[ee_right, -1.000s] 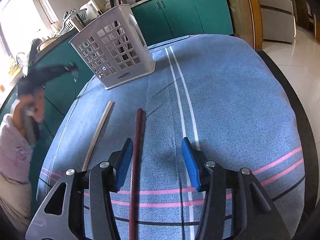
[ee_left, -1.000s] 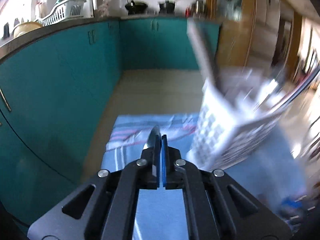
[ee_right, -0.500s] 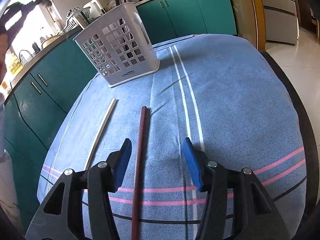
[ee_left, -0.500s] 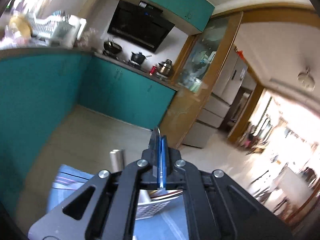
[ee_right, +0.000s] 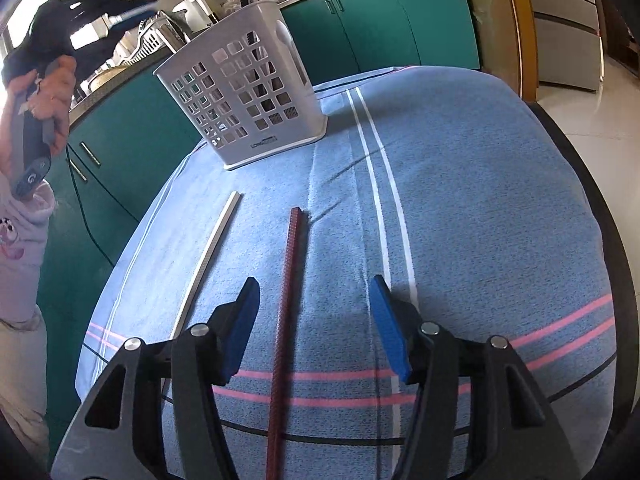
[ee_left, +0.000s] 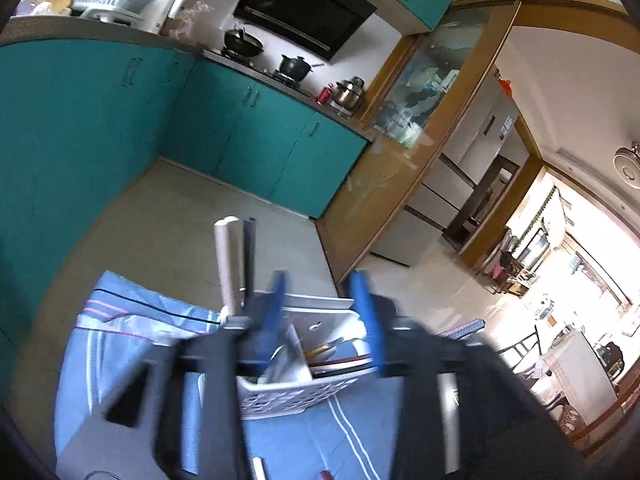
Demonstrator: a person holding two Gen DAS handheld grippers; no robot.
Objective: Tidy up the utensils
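The right gripper (ee_right: 314, 320) is held low over the tabletop (ee_right: 480, 200), its fingers (ee_right: 244, 320) spread wide and just opened a little further, with a dark red chopstick (ee_right: 290, 280) lying on the blue cloth between them, not pressed by either pad, and a pale chopstick (ee_right: 208, 256) lying just to its left. The white utensil basket (ee_right: 240, 100) is seen upright at the far side of the cloth. The left gripper (ee_left: 320, 312) is raised above the basket (ee_left: 288, 396), its fingers (ee_left: 364, 312) just parted and empty, with utensils standing inside the basket below.
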